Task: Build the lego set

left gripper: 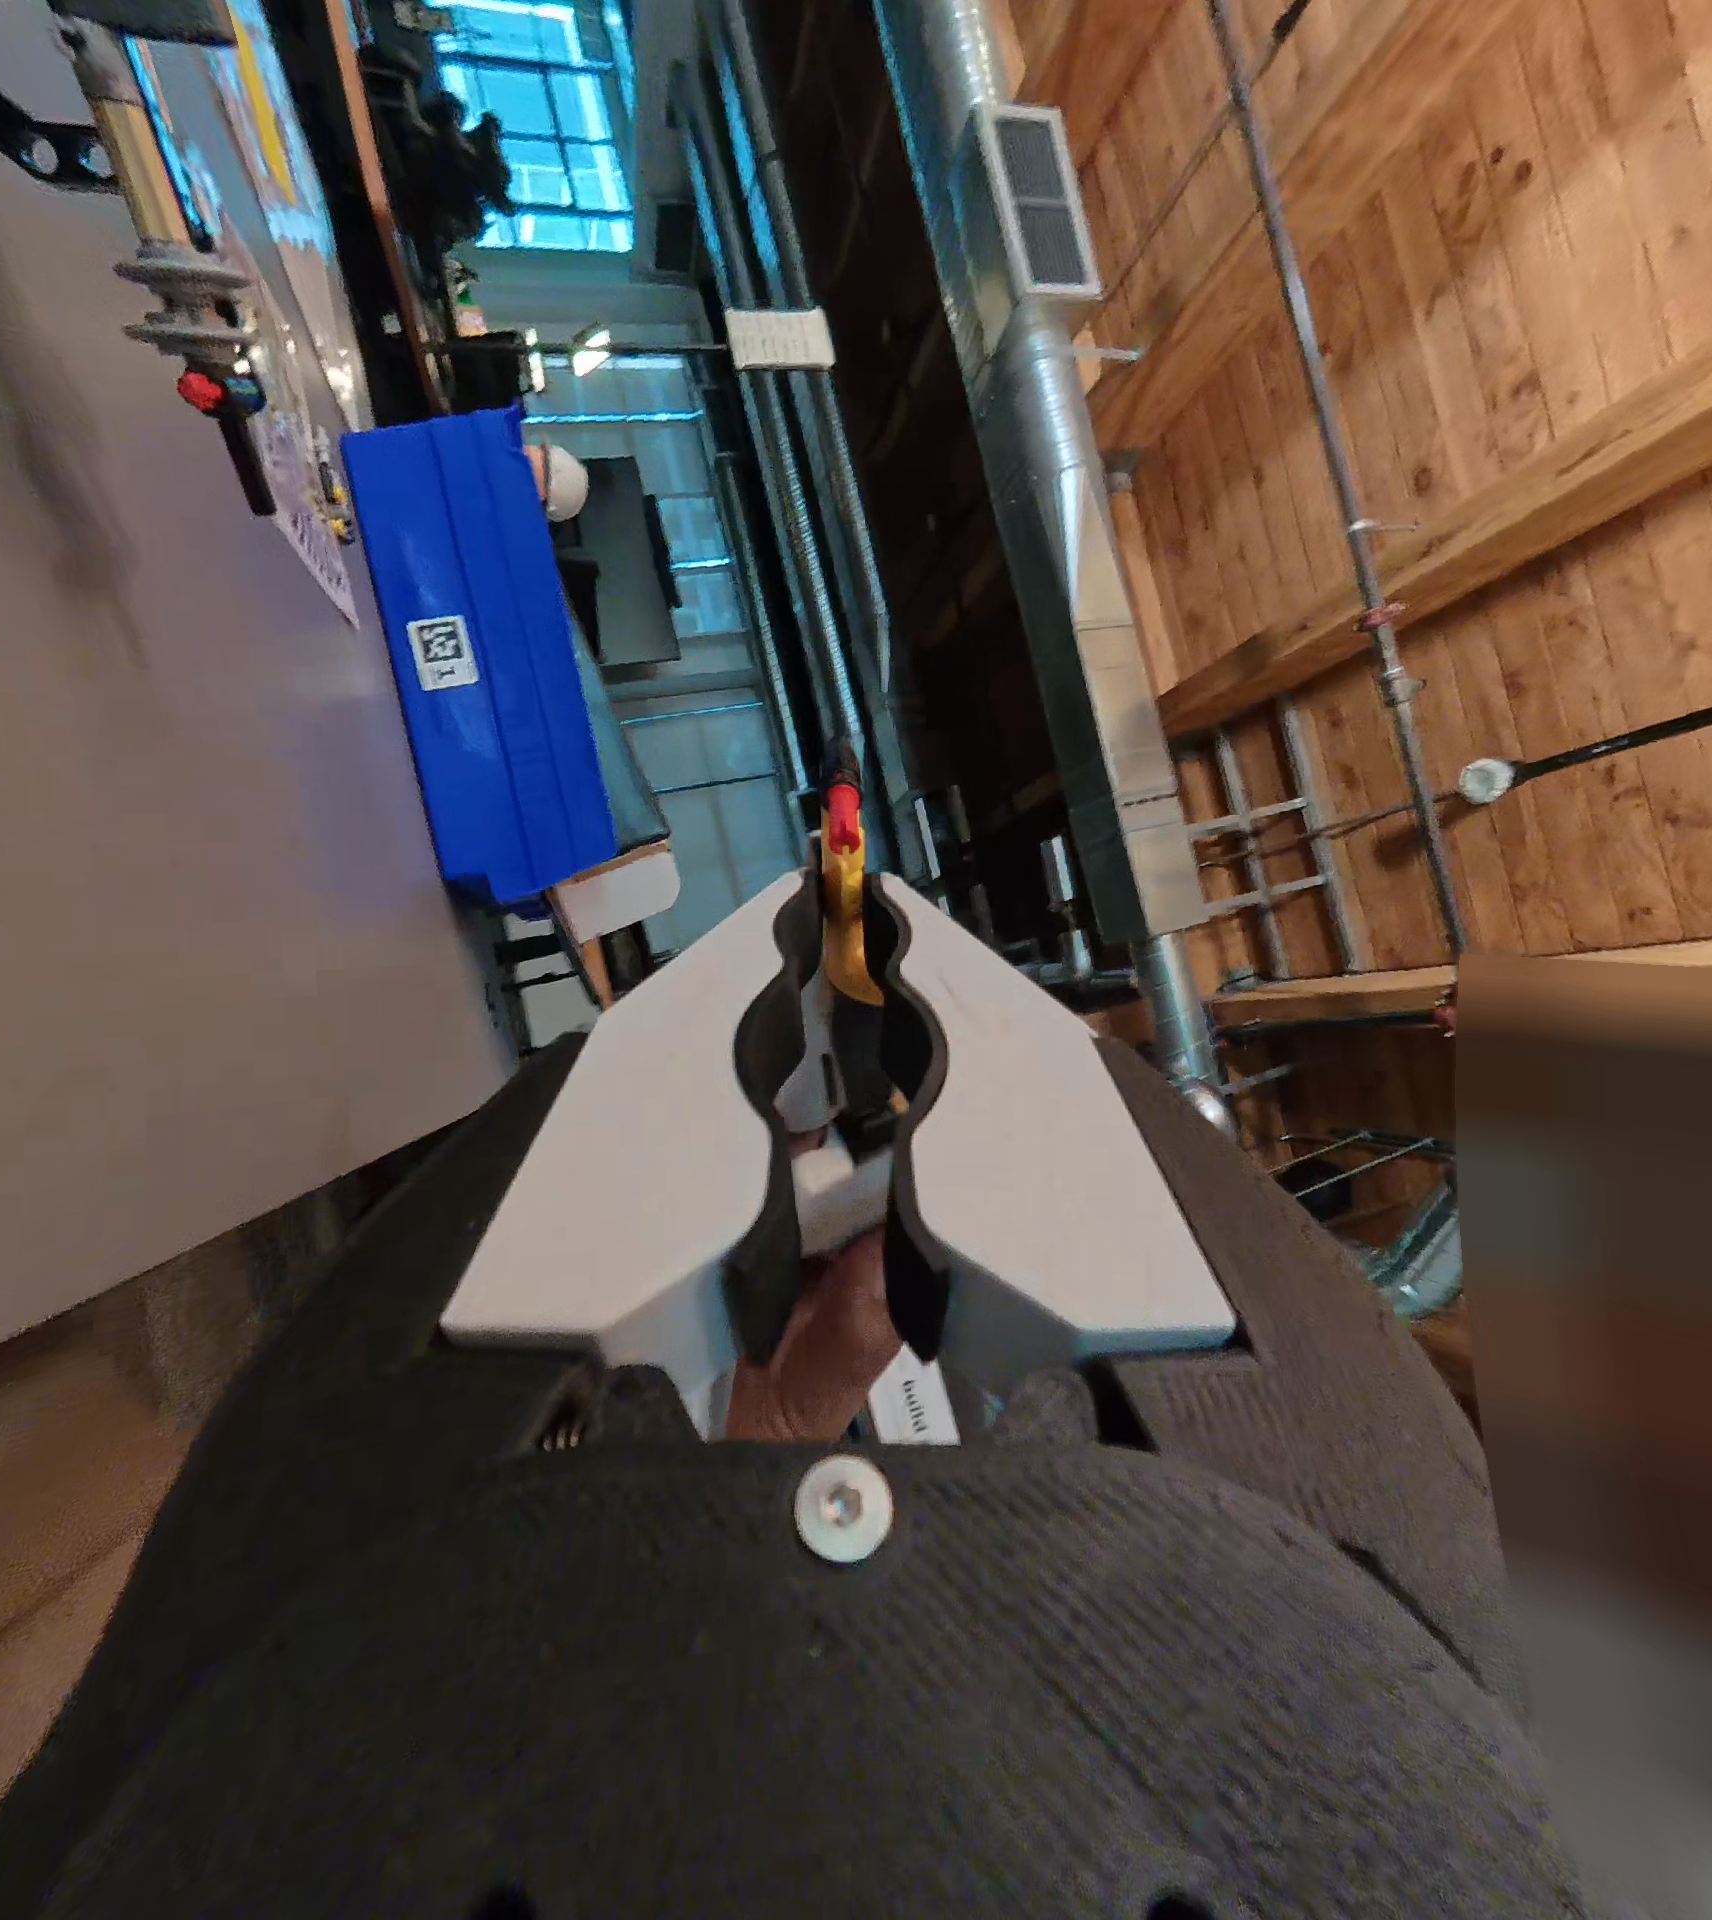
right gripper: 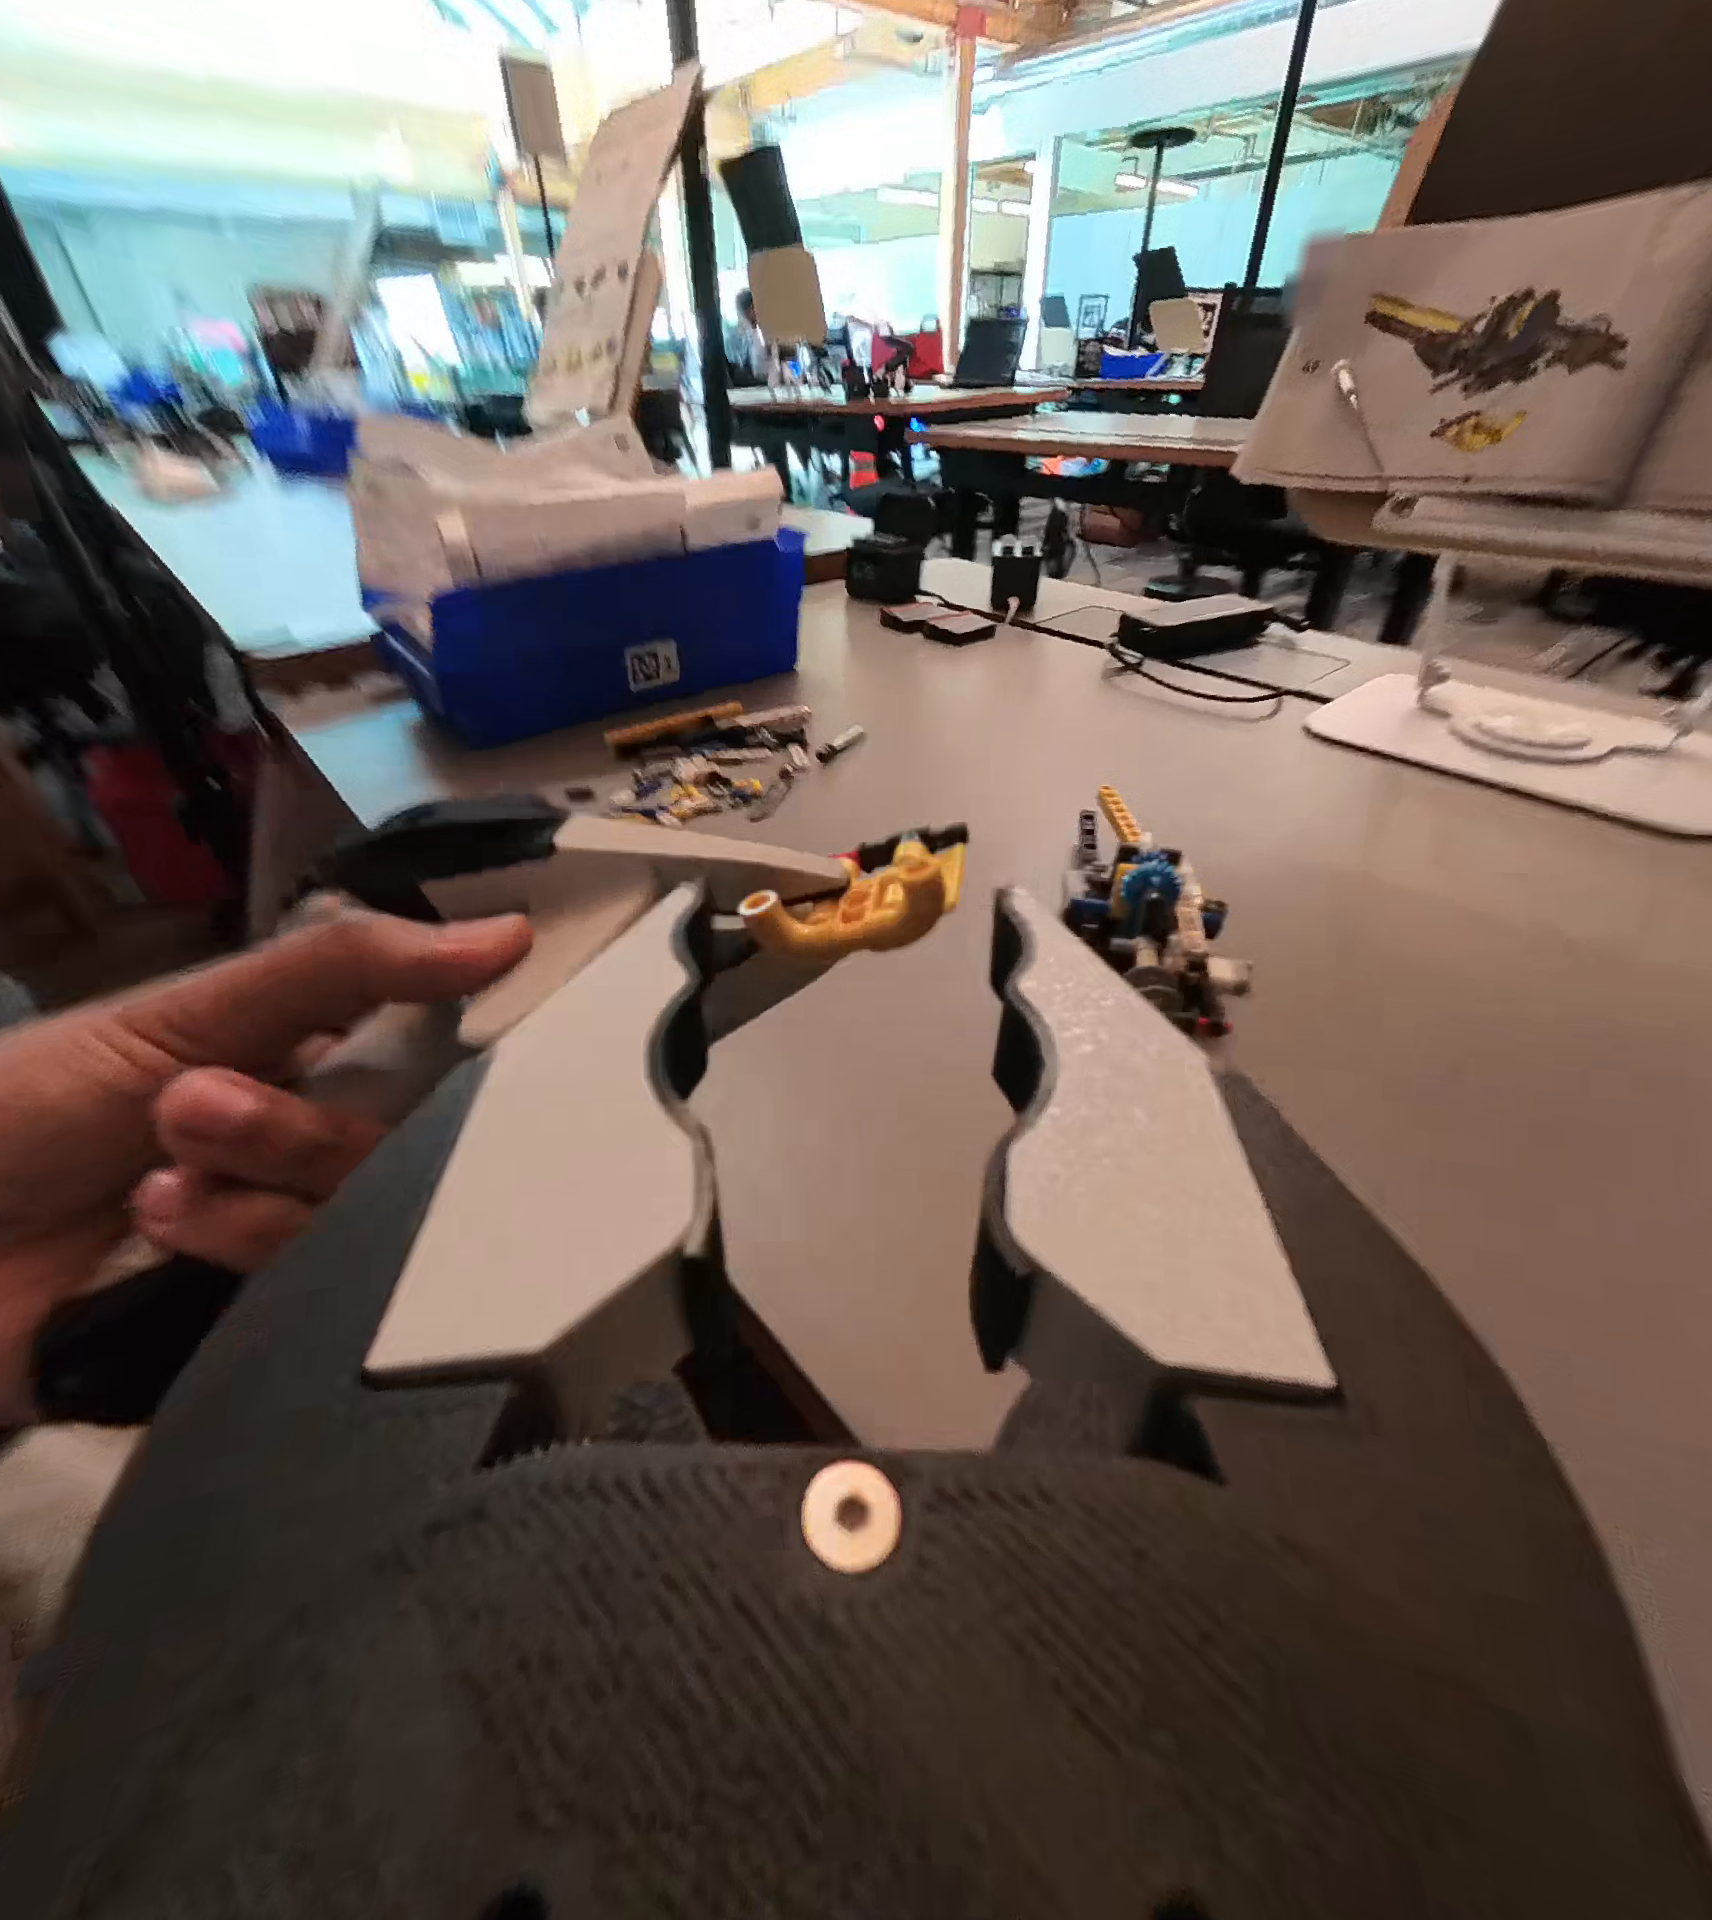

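My left gripper (left gripper: 844, 894) is shut on a yellow lego piece (left gripper: 847, 914) with red and black parts at its tip, held up in the air and rolled on its side. In the right wrist view the same left gripper (right gripper: 831, 883) comes in from the left with the yellow piece (right gripper: 862, 904) sticking out of it above the table. My right gripper (right gripper: 847, 914) is open and empty, just behind that piece. A partly built lego model (right gripper: 1153, 925) of black, blue and yellow parts stands on the grey table (right gripper: 1403, 1039), just right of my right fingertip.
A scatter of small loose lego parts (right gripper: 717, 769) lies in front of a blue bin (right gripper: 603, 644), which also shows in the left wrist view (left gripper: 478, 644). An open instruction booklet (right gripper: 1517, 353) rests on a white stand (right gripper: 1548, 748) at the right. A hand (right gripper: 156, 1101) is at the left. Only a small space, under 4 cm, lies between the two pairs of fingers. From either gripper's tips it is about 15 cm to the partly built lego model (right gripper: 1153, 925).
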### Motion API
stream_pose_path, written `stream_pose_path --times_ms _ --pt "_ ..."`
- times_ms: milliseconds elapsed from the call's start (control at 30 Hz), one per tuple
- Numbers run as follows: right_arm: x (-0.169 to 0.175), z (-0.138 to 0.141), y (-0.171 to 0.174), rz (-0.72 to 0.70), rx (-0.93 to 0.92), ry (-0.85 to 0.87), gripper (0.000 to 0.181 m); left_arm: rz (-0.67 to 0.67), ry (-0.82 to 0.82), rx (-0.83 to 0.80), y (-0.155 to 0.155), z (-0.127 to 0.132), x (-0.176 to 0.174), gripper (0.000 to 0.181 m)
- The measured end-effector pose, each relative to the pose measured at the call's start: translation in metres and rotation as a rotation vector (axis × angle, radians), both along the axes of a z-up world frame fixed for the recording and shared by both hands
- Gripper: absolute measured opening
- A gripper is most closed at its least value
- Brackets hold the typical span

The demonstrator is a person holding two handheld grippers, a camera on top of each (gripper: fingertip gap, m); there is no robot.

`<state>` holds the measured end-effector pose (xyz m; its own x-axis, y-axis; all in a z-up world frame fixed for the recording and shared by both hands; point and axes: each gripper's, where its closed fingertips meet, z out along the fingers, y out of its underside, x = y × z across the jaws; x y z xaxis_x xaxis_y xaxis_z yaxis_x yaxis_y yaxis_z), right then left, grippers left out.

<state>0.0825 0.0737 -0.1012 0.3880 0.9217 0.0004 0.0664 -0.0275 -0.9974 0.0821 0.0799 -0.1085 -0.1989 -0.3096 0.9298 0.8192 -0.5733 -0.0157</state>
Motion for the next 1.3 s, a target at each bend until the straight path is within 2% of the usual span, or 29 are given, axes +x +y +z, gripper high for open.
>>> stream_pose_path --times_ms 33,200,367,467,533,667,833,967,1067,1200,1300 --pt "0.004 0.002 0.001 0.009 -0.063 0.054 0.059 0.006 -0.028 0.007 0.001 0.000 -0.003 0.006" --pt "0.030 -0.004 0.015 0.034 -0.448 0.289 0.039 0.022 0.027 0.091 0.006 0.000 -0.001 0.006" --pt "0.029 -0.007 0.006 0.149 -0.712 0.483 0.032 -0.013 0.100 0.178 0.007 0.007 0.018 0.006" --pt "0.031 0.000 0.005 0.194 -0.771 0.592 0.022 -0.047 0.158 0.187 0.008 0.002 0.033 0.006" --pt "0.034 -0.004 0.009 0.168 -0.781 0.595 0.006 -0.057 0.163 0.208 0.007 0.002 0.038 0.006" --pt "0.040 -0.008 0.015 0.171 -0.786 0.577 0.005 -0.096 0.166 0.189 0.010 -0.004 0.042 0.008" --pt "0.058 -0.010 0.035 0.138 -0.772 0.569 0.005 -0.107 0.285 0.166 0.011 -0.014 0.034 0.021" --pt "0.067 -0.021 0.051 0.091 -0.768 0.500 0.005 -0.049 0.573 0.223 0.027 -0.007 -0.002 0.032" --pt "0.062 -0.034 0.055 0.077 -0.809 0.420 0.006 -0.097 0.961 0.298 0.053 -0.002 -0.029 0.048" --pt "0.049 -0.051 0.054 0.096 -0.927 0.386 0.006 -0.300 1.583 0.447 0.097 -0.016 -0.055 0.060" --pt "0.041 -0.060 0.054 0.114 -1.013 0.380 0.006 -0.553 1.874 0.575 0.118 -0.042 -0.061 0.064"
